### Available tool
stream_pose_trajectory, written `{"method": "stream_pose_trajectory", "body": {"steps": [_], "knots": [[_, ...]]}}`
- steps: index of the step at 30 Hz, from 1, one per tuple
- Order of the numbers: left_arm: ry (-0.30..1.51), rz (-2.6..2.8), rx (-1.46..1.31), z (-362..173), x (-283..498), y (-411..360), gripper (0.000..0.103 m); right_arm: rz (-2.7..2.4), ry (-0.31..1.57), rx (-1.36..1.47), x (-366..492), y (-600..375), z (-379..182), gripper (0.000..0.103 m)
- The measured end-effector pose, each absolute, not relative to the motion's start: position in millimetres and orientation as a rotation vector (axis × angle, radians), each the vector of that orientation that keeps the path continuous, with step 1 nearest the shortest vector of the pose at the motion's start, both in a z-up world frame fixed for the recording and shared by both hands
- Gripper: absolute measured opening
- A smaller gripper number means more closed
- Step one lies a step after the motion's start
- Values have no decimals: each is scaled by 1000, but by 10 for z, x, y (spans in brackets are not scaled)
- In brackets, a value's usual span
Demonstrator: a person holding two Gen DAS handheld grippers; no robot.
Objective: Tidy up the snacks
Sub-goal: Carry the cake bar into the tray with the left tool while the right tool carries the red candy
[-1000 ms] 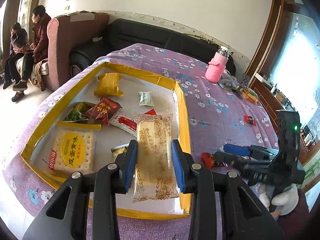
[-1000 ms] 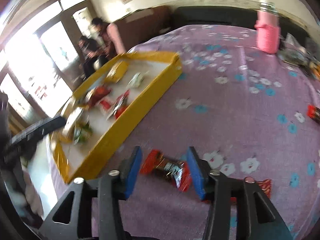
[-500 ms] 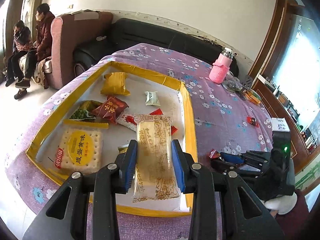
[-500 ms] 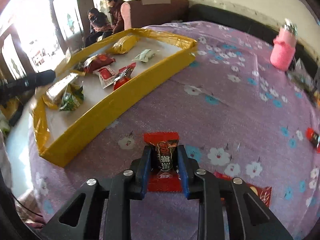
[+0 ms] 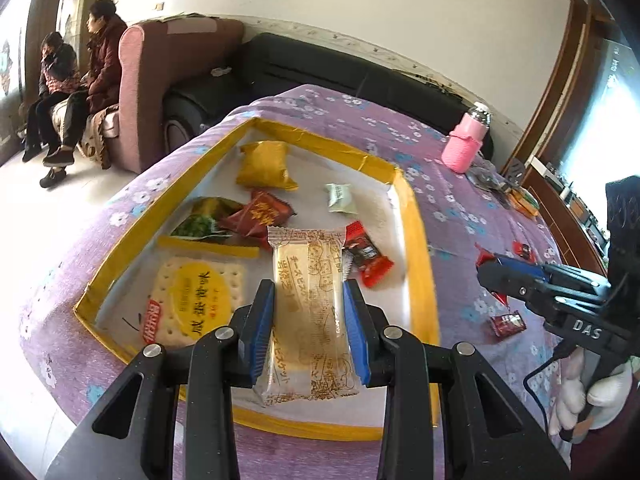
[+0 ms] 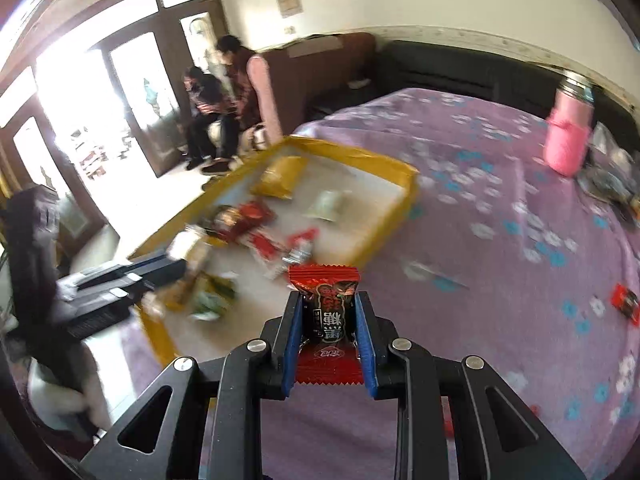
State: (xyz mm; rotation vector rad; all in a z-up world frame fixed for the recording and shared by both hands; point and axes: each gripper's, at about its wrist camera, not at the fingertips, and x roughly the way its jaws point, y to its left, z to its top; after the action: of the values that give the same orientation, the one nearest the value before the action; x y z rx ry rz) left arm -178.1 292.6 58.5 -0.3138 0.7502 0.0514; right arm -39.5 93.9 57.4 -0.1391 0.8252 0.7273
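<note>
Clearly both hands are loaded, and that is where the trouble could start. The left gripper [image 5: 308, 328] has its fingers closed on the sides of a long cracker packet [image 5: 310, 312], held above the near end of the yellow-rimmed tray [image 5: 416, 240]. The right gripper [image 6: 328, 344] has its fingers pinched on a small red candy [image 6: 326, 312], carried in the air over the near corner of the tray [image 6: 384, 236], with the purple flowered tabletop [image 6: 500, 260] beneath; the right view is blurred.

The cracker packet is gripped only at its lower part, so most of its length sticks out beyond the fingers; a quick tilt could let the slick wrapper slide or swing down onto the round-label biscuit pack [image 5: 192, 300] or the red candy in the tray [image 5: 366, 256]. A hard squeeze may crack the crackers inside.

The candy's wrapper is glossy and crinkled, so it could twist out of the pinch. Released too soon, it would likely land on the tray's rim or outside it, beside the loose candies [image 5: 508, 324] on the cloth. The two grippers are near each other, so they might collide.
</note>
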Motion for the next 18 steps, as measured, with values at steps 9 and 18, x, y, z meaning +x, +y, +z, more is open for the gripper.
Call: {"method": "stream_pose_trajectory", "body": {"steps": [9,18], "knots": [[794,80,-350,431,-1679,3146,32,793,875,-226,-372,1718,356,25],[805,79,-377,367,-1671,3154,47,755,964,-254,-161,1919,29,25]]}}
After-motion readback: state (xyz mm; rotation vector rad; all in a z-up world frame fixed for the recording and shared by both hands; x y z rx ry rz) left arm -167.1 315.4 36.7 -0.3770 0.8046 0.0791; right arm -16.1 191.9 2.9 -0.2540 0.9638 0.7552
